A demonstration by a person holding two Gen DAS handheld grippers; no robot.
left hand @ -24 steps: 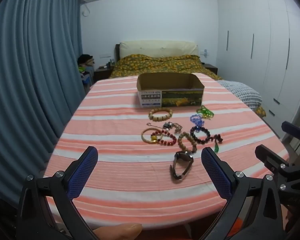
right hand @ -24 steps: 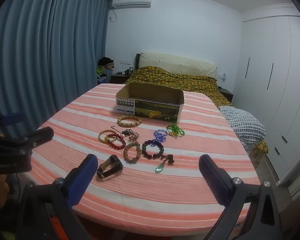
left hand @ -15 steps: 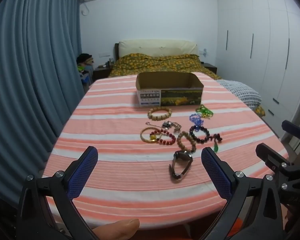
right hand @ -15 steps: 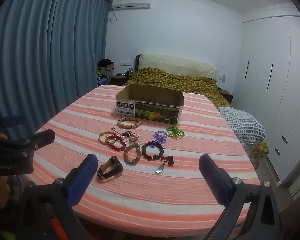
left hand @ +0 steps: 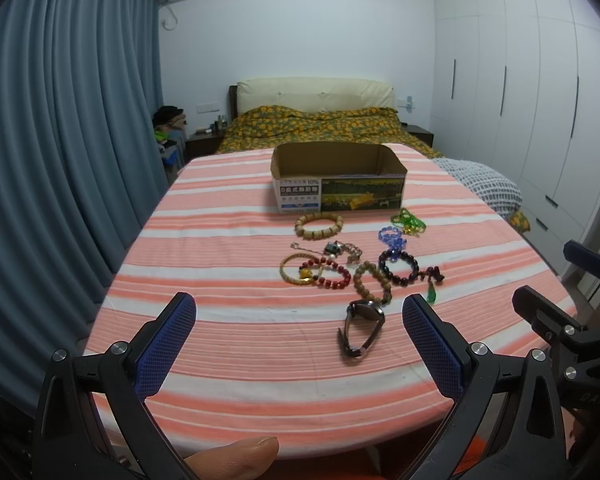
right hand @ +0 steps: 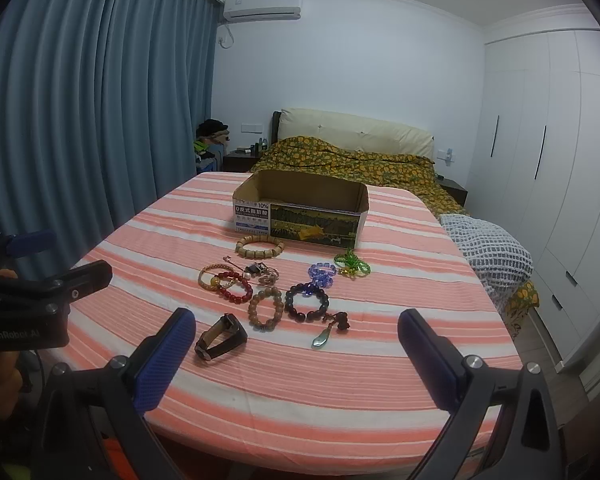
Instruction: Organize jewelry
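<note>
Several pieces of jewelry lie on a pink striped table (left hand: 228, 344). A dark wristwatch (left hand: 360, 330) (right hand: 220, 337) lies nearest. Behind it are a tan bead bracelet (left hand: 372, 282), a dark bead bracelet (left hand: 398, 267) with a green pendant (left hand: 431, 294), a red bead bracelet (left hand: 326, 274) and a pale wooden bracelet (left hand: 319, 226). An open cardboard box (left hand: 338, 176) (right hand: 300, 210) stands behind them. My left gripper (left hand: 299, 338) is open and empty, at the table's near edge. My right gripper (right hand: 297, 354) is open and empty, to its right.
A blue bead ring (right hand: 321, 273) and a green bead piece (right hand: 352, 264) lie right of the box front. Blue curtains (left hand: 60, 140) hang on the left. A bed (left hand: 324, 124) stands behind the table, white wardrobes (left hand: 540, 100) on the right.
Both grippers have drifted slightly, staying open and empty. The jewelry and box have not moved.
</note>
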